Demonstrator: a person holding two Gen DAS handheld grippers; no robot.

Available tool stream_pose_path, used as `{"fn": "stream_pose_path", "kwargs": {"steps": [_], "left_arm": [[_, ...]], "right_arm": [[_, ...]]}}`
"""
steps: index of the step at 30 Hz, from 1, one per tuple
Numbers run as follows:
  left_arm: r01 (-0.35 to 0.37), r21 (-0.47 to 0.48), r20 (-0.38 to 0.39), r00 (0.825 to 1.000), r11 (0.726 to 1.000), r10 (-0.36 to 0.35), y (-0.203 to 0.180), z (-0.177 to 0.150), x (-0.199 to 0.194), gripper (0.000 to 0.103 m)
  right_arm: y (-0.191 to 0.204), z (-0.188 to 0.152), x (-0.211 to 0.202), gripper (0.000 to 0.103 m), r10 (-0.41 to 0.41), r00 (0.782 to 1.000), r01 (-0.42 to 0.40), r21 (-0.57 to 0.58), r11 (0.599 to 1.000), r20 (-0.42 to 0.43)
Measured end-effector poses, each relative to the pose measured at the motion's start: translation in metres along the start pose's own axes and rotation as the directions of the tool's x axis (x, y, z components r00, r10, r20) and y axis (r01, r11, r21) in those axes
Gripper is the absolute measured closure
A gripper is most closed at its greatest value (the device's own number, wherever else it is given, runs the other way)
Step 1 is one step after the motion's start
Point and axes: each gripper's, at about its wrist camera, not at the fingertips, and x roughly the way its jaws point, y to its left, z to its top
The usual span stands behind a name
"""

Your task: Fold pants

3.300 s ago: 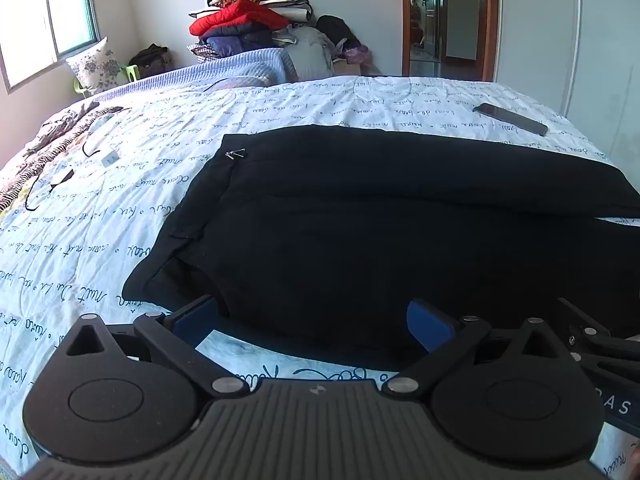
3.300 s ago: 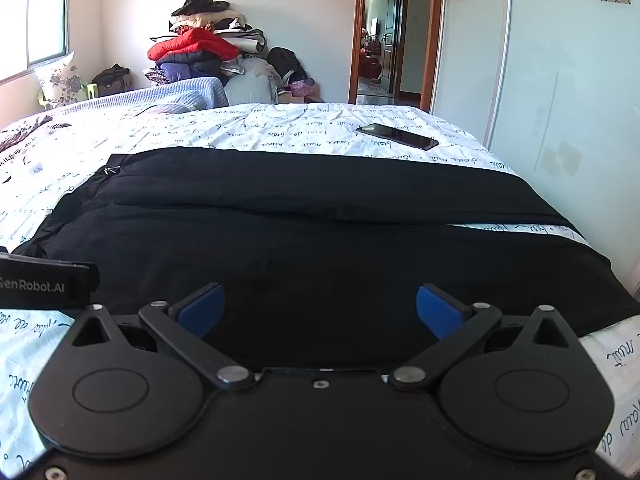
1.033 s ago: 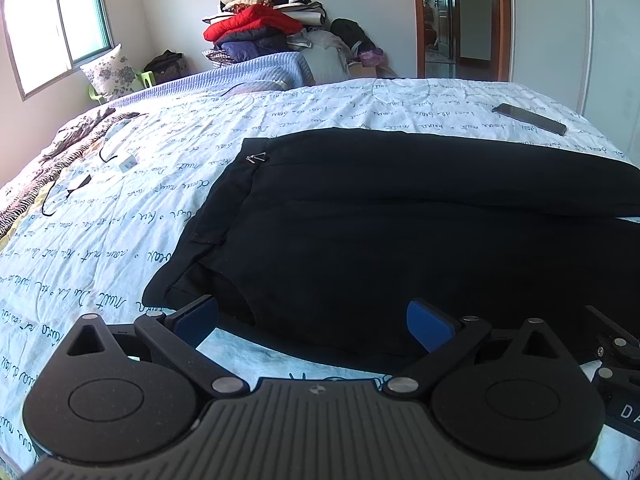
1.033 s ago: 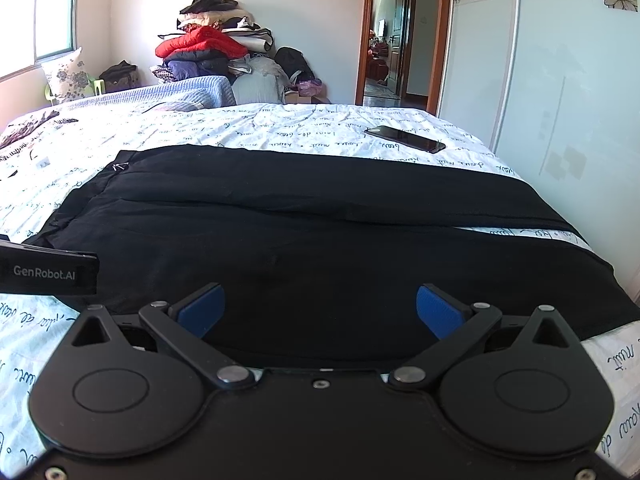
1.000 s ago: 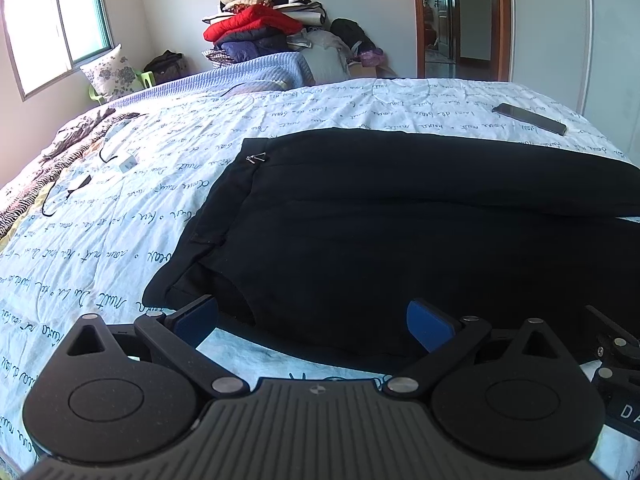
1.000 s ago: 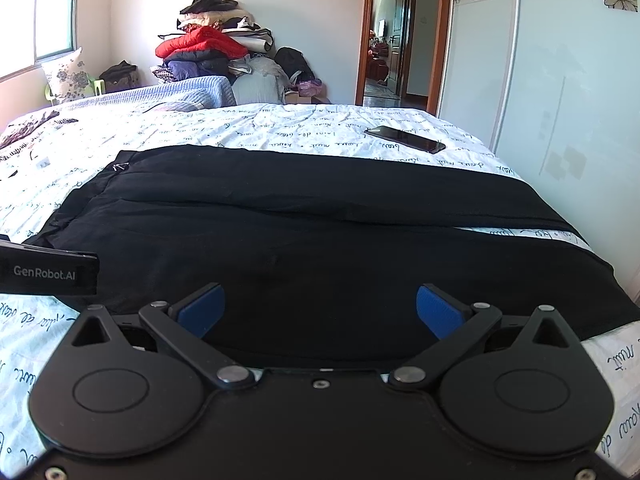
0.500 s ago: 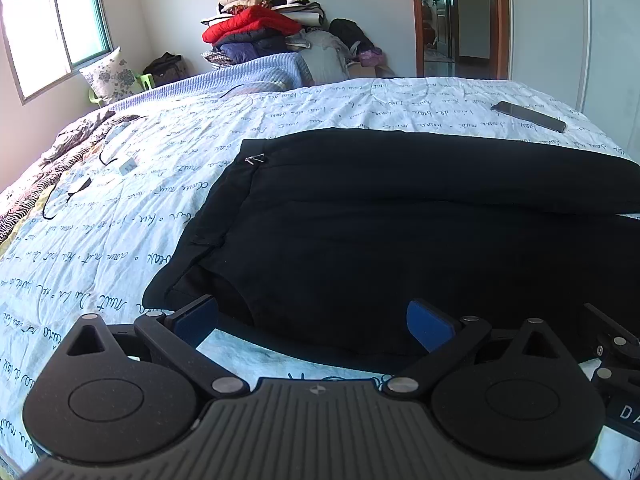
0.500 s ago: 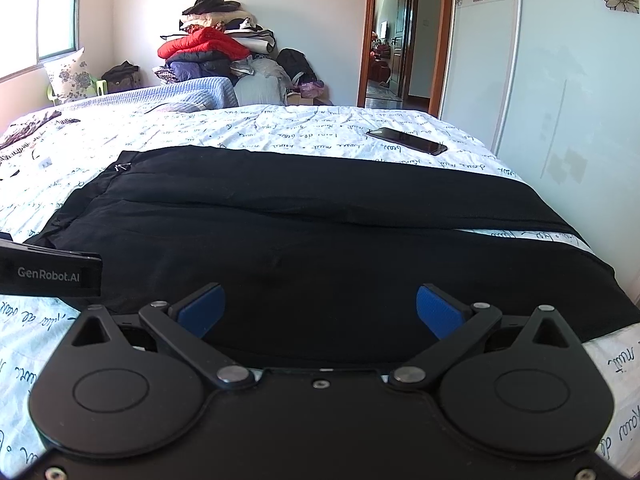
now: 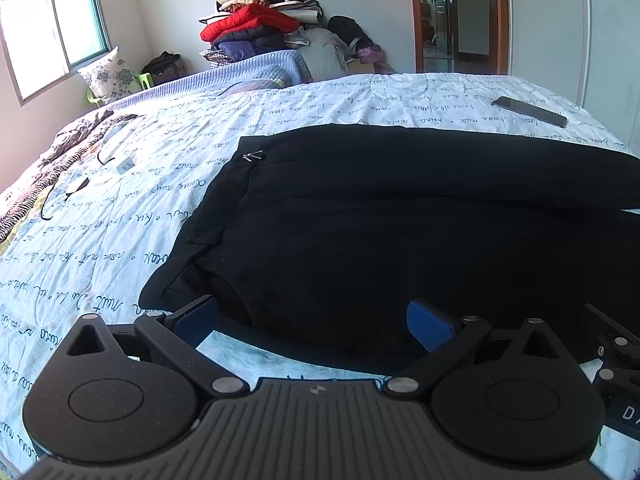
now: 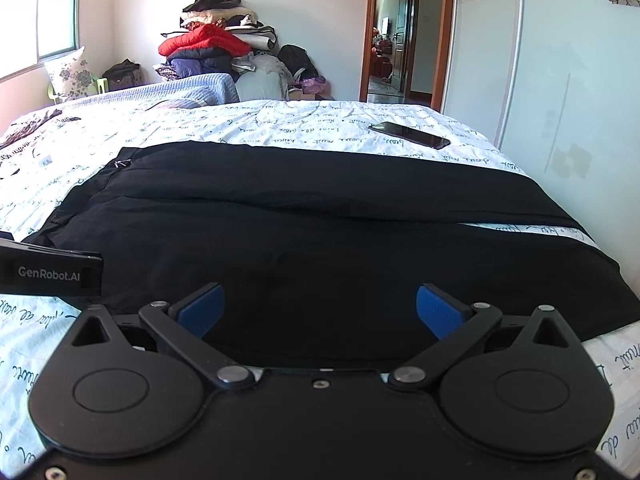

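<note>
Two grippers, left gripper (image 9: 312,316) and right gripper (image 10: 320,306), poised at near hem of black pants (image 9: 400,232) spread flat on bed (image 9: 120,216); fingers spread wide, empty. Fold not begun. Next: descend, pinch near edge at both points. Little changed from earlier frames, only slight drift.

Home bedroom: wide bed (image 10: 280,128) with script-print sheet, pillow (image 9: 105,76) under the window (image 9: 52,28), piled clothes (image 10: 212,48) beyond the bed's far edge, flower-decal wardrobe (image 10: 560,80), open doorway (image 10: 394,36).
</note>
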Motion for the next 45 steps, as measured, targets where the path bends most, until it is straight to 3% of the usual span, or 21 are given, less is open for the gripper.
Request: {"fn": "stream_pose_path", "kwargs": {"steps": [6,14,22,26,28,30,34,37,40,43,45], "left_arm": [[-0.019,0.022,0.025,1.0,1.0,0.019,0.019,0.015,0.016,0.001],[-0.147,0.012,0.068,0.987,0.989,0.146,0.092,0.077,0.087,0.003],[0.024,0.145,0.075,0.997,0.989,-0.036,0.135,0.136,0.176,0.007],[0.097,0.277,0.099,0.987,0.956,-0.129,0.142,0.153,0.216,0.005],[0.145,0.288,0.078,0.982,0.947,-0.174,0.147,0.16,0.239,0.007],[0.226,0.27,0.05,0.968,0.936,-0.248,0.154,0.168,0.259,0.006],[0.382,0.232,0.007,0.919,0.895,-0.394,0.161,0.184,0.294,0.006],[0.431,0.263,-0.045,0.899,0.863,-0.435,0.151,0.192,0.318,0.007],[0.484,0.277,-0.108,0.874,0.83,-0.473,0.144,0.193,0.337,0.009],[0.56,0.231,-0.167,0.829,0.796,-0.535,0.145,0.195,0.346,0.018],[0.59,0.204,-0.185,0.807,0.781,-0.561,0.146,0.198,0.348,0.022]], "right_arm": [[-0.003,0.021,0.017,0.0,0.147,0.989,-0.146,-0.039,0.989,0.02],[-0.006,0.101,0.082,0.0,0.309,0.946,-0.292,-0.157,0.943,0.094],[0.019,0.173,0.215,0.0,0.397,0.911,-0.411,-0.196,0.89,-0.108],[0.033,0.187,0.269,0.0,0.43,0.877,-0.474,-0.247,0.845,-0.213],[0.039,0.194,0.291,0.0,0.449,0.861,-0.504,-0.277,0.818,-0.238],[0.041,0.2,0.311,0.0,0.464,0.849,-0.524,-0.291,0.8,-0.253],[0.04,0.211,0.349,0.001,0.521,0.785,-0.605,-0.235,0.761,-0.335],[0.038,0.216,0.369,0.002,0.554,0.741,-0.648,-0.188,0.738,-0.379],[0.037,0.22,0.382,0.01,0.601,0.683,-0.7,-0.138,0.7,-0.415],[0.041,0.221,0.385,0.016,0.62,0.641,-0.739,-0.145,0.658,-0.452],[0.046,0.22,0.386,0.016,0.613,0.624,-0.755,-0.174,0.632,-0.484]]}}
